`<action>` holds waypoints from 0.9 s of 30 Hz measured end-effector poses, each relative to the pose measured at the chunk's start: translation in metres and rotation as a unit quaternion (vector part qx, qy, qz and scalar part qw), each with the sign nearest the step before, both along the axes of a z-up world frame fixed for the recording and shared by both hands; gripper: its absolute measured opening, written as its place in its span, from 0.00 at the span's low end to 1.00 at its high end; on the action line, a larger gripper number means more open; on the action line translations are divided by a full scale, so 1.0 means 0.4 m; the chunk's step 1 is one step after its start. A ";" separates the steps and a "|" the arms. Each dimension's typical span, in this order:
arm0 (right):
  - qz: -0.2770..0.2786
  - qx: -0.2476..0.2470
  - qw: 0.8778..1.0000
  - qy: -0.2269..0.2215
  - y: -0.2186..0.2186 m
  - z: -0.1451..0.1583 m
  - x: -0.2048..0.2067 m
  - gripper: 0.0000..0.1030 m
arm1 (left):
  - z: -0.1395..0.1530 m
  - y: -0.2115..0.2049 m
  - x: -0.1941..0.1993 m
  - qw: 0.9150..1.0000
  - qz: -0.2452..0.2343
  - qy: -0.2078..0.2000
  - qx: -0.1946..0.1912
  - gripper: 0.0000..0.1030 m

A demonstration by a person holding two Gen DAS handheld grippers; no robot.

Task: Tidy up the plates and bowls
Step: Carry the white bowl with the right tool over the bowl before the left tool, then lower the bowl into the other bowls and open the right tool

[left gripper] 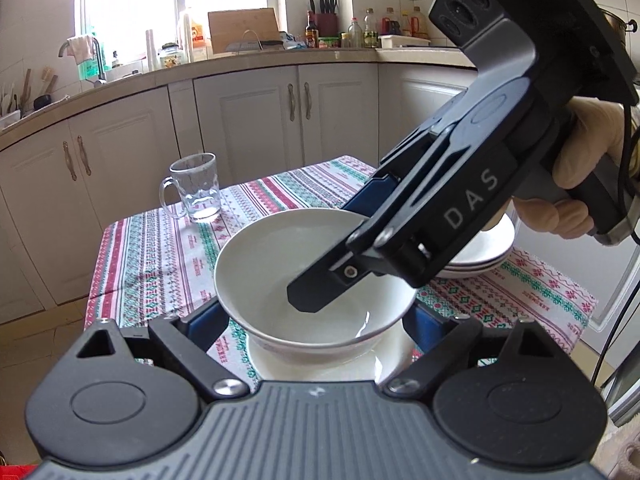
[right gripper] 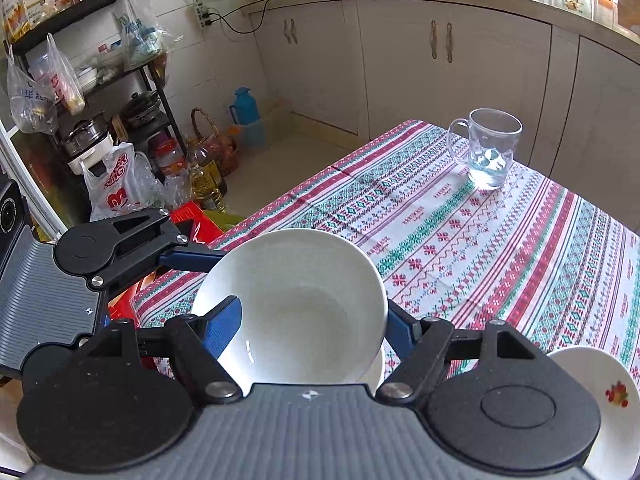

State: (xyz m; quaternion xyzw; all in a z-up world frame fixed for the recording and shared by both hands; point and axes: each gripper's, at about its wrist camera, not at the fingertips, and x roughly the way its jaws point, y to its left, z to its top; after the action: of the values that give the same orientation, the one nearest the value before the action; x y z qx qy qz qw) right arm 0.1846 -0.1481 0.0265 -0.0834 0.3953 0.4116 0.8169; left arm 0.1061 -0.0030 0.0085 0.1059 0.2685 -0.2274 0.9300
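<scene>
White glazed ceramic, smooth and glossy: a deep round bowl (left gripper: pixel 316 276) is seen at the near edge of the tabletop, sitting on top of another white dish (left gripper: pixel 320 364) beneath it. The tabletop itself is covered by a woven cloth striped in red, green and white (right gripper: pixel 500 240). Toward the far corner a clear glass mug with a handle (left gripper: pixel 196 186) is stood upright, well apart from the bowl. A low stack of white plates (left gripper: pixel 480 256) is glimpsed at the right edge.

The right gripper (right gripper: pixel 308 324) is closed across the bowl's rim: one blue-padded finger (right gripper: pixel 222 326) is pressed inside the wall, the other (right gripper: pixel 400 326) against the outside, so the bowl is clamped at a tilt. The left gripper (left gripper: pixel 316 330) is held with its fingers wide apart, one on each side of the bowl's base; whether the pads actually touch cannot be told. A gloved hand (left gripper: pixel 576 168) is wrapped round the right gripper's handle.
</scene>
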 end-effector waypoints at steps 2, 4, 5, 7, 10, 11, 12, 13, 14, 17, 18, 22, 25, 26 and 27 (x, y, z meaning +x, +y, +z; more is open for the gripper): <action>-0.001 0.001 1.000 0.003 -0.005 -0.008 0.000 0.78 | -0.003 -0.001 0.005 1.000 -0.001 0.005 -0.001 0.90; -0.002 0.002 1.000 0.006 -0.009 -0.014 -0.001 0.78 | -0.007 -0.002 0.009 1.000 -0.001 0.012 -0.002 0.90; -0.003 0.003 1.000 0.007 -0.010 -0.018 -0.001 0.78 | -0.010 -0.002 0.010 1.000 -0.001 0.015 -0.002 0.90; -0.003 0.003 1.000 0.010 -0.011 -0.025 -0.001 0.78 | -0.015 -0.002 0.011 1.000 -0.001 0.023 -0.004 0.90; -0.003 0.002 1.000 0.014 -0.011 -0.032 -0.002 0.78 | -0.021 0.002 0.016 0.999 -0.001 0.036 -0.010 0.90; -0.002 0.002 1.000 0.015 -0.011 -0.035 -0.002 0.78 | -0.023 0.004 0.017 0.999 -0.001 0.039 -0.012 0.90; -0.003 0.002 1.000 0.016 -0.010 -0.037 -0.001 0.78 | -0.024 0.004 0.018 0.999 -0.001 0.041 -0.012 0.90; -0.003 0.002 1.000 0.017 -0.010 -0.039 0.001 0.78 | -0.026 0.004 0.019 0.999 0.000 0.043 -0.013 0.90; -0.003 0.002 1.000 0.018 -0.010 -0.042 0.001 0.78 | -0.027 0.005 0.020 0.999 0.000 0.044 -0.014 0.90; -0.004 0.002 1.000 0.022 -0.010 -0.050 0.005 0.78 | -0.029 0.008 0.022 0.999 0.000 0.050 -0.017 0.90; -0.004 0.002 1.000 0.023 -0.010 -0.052 0.006 0.78 | -0.030 0.008 0.023 0.998 0.000 0.052 -0.018 0.90; -0.005 0.001 1.000 0.027 -0.007 -0.062 0.006 0.78 | -0.032 0.011 0.025 0.998 0.000 0.058 -0.023 0.90; -0.005 0.001 1.000 0.029 -0.006 -0.066 0.007 0.78 | -0.033 0.013 0.027 0.998 -0.001 0.062 -0.027 0.90; -0.005 0.000 1.000 0.029 -0.006 -0.067 0.008 0.78 | -0.033 0.013 0.028 0.998 -0.001 0.064 -0.029 0.90; -0.005 0.000 1.000 0.029 -0.007 -0.068 0.008 0.78 | -0.033 0.014 0.031 0.997 -0.001 0.066 -0.030 0.90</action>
State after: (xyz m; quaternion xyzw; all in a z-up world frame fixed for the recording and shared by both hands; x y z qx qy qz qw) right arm 0.1879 -0.1508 -0.0006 -0.0700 0.4189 0.4097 0.8073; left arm 0.1185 0.0026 -0.0046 0.0631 0.3220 -0.2428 0.9129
